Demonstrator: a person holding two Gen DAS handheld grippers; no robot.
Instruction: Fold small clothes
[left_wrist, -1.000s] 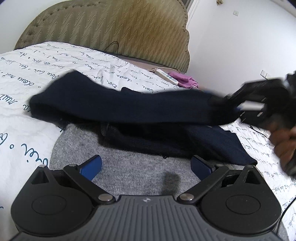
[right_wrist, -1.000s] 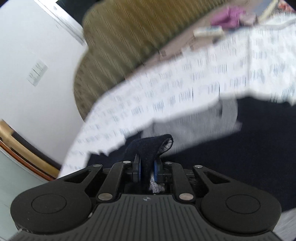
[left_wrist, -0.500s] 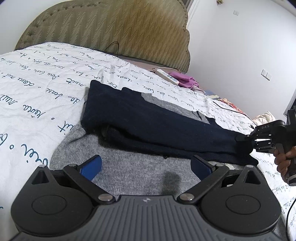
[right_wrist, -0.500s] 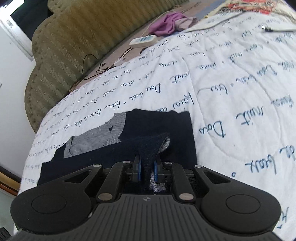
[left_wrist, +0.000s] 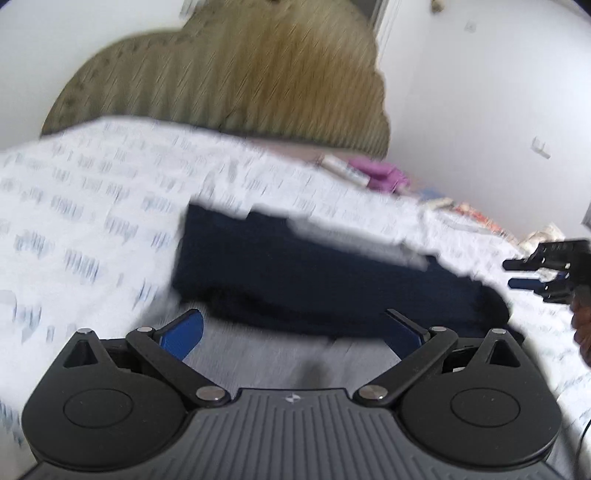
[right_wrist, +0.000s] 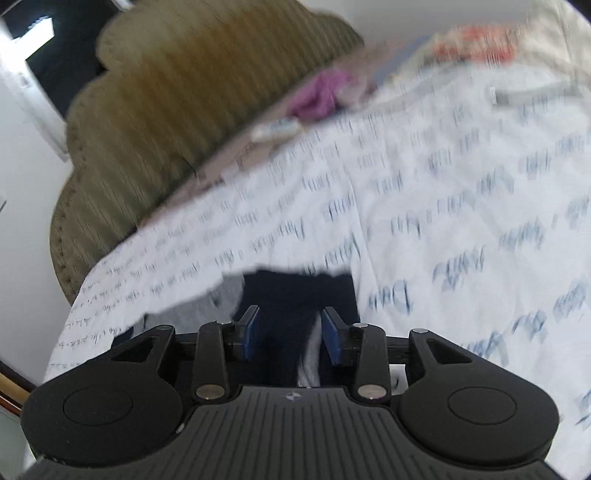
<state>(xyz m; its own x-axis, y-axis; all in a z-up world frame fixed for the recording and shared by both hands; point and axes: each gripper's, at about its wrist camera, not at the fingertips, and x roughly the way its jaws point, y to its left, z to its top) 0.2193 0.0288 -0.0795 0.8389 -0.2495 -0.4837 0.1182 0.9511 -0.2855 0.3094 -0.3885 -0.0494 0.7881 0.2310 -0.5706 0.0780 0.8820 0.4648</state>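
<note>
Sweater (left_wrist: 314, 269) lies across the middle of the left view on the bed (left_wrist: 92, 206), navy sleeve folded over the grey body. Right gripper (right_wrist: 290, 334) has just been opening, nothing pinched, probably dropping that sleeve. Left gripper (left_wrist: 295, 332) gapes wide, empty.

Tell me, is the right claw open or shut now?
Open. The right claw has just been opening; its blue pads stand apart and press on nothing, with the navy and grey garment lying below.
</note>
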